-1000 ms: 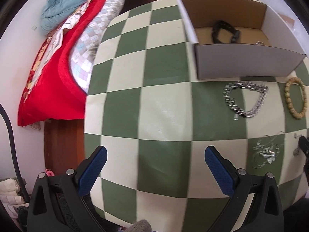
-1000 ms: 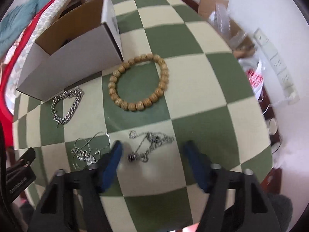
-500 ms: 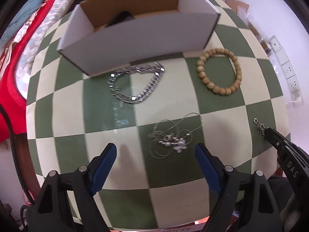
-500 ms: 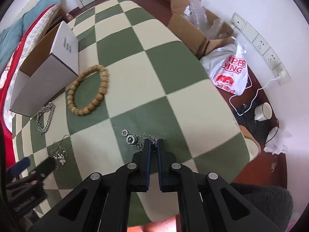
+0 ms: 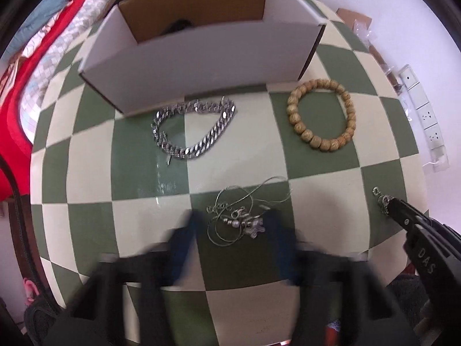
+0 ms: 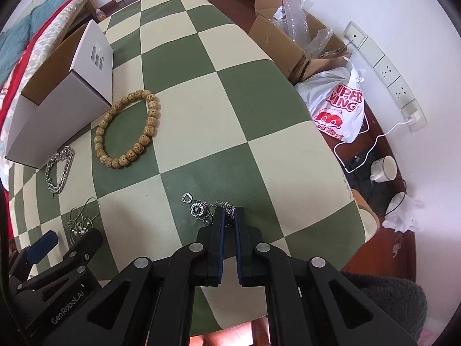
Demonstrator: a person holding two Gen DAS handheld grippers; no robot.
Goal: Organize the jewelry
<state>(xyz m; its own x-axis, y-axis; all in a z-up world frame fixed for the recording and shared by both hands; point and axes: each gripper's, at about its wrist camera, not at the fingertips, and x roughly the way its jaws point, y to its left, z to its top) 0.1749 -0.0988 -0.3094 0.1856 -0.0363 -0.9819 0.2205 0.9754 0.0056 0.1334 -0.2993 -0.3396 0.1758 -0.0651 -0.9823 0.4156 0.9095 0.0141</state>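
Note:
My right gripper is shut on a thin silver chain necklace with ring pendants, low over the checked table; it also shows in the left wrist view. My left gripper is open and blurred, its fingers either side of a tangled silver charm necklace. A heavy silver link bracelet and a wooden bead bracelet lie in front of an open white cardboard box, which holds a dark item.
The green and cream checked table ends close behind my grippers. A bed with a red cover lies left. On the floor to the right are a cardboard box, a plastic bag and a cup.
My left gripper moved forward and narrowed around the charm necklace. My right gripper stays shut on the ring pendant necklace and has hardly moved.

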